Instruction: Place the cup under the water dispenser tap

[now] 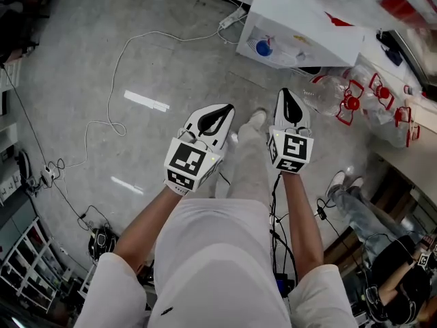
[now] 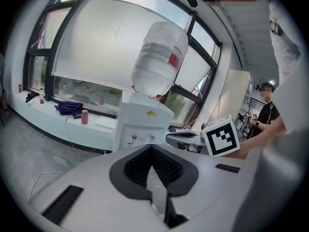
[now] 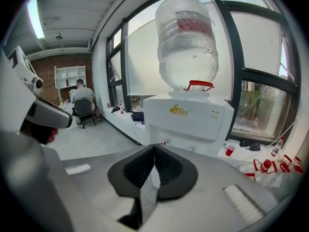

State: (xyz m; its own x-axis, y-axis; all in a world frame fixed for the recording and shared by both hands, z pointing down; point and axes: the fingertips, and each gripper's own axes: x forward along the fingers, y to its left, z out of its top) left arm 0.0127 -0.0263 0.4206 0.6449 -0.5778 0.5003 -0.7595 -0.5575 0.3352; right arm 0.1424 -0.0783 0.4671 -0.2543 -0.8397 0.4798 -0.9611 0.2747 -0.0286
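Observation:
The white water dispenser (image 3: 188,117) stands ahead by the window, with a large clear bottle (image 3: 187,42) upside down on top. In the left gripper view the dispenser (image 2: 144,122) has small taps low on its front. In the head view its top (image 1: 300,26) is at the upper right. A red cup (image 3: 230,150) sits on the low ledge right of the dispenser. My left gripper (image 1: 229,108) and right gripper (image 1: 285,93) hang side by side over the floor, short of the dispenser. Both are shut with nothing between the pads.
Several empty clear bottles with red handles (image 1: 355,101) lie right of the dispenser. Cables (image 1: 102,125) and a power strip (image 1: 232,18) lie on the grey floor. One person sits at the far left (image 3: 83,103). Another sits at the lower right (image 1: 403,272).

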